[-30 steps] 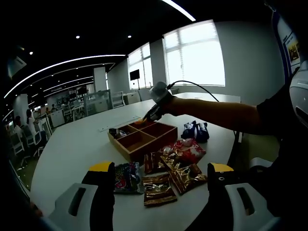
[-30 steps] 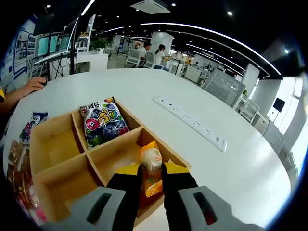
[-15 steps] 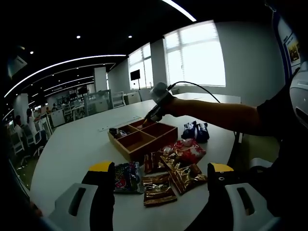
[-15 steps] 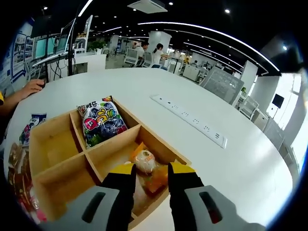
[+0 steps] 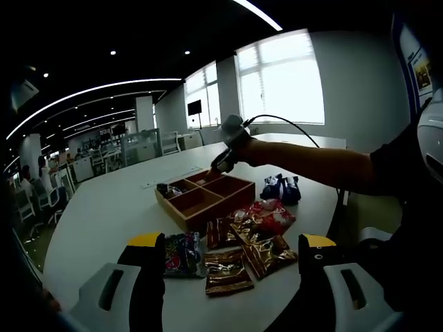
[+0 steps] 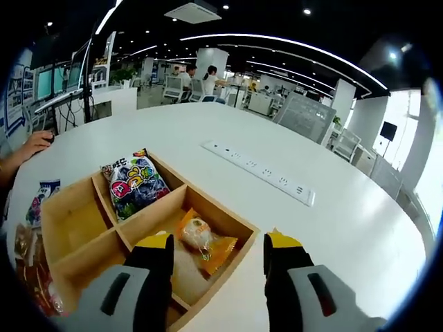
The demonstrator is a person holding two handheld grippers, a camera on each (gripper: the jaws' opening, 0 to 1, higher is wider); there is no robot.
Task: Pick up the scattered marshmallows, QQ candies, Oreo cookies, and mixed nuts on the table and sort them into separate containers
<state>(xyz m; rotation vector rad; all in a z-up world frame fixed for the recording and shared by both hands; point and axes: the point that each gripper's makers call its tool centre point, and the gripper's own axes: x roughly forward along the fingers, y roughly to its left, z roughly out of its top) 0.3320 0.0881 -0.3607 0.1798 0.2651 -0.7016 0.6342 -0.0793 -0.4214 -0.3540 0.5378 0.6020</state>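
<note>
Right gripper view first: my right claw hangs with its jaws spread wide and nothing between them, just above the wooden tray. The orange packet lies flat in the tray's nearest compartment, directly between my jaw tips, so I judge it is set down there and I am clear of it. Beyond it, in the next compartment of the tray, sits the purple QQ candy bag, alone in its own section, which fits the sorting. The tray's other two compartments look bare, though my left jaw covers part of the nearest one. Past the tray, a white power strip lies on the table.

Left gripper view: my left claw is also open and empty, held low at the table edge well short of the tray. Between its jaws and the tray lie unsorted packets: a dark purple bag, brown foil packets and red ones; blue packets sit to the tray's right. Their labels are too small to read, so I cannot say which are nuts or cookies. Over the tray's far corner, the other claw's tips are too small to make out.
</note>
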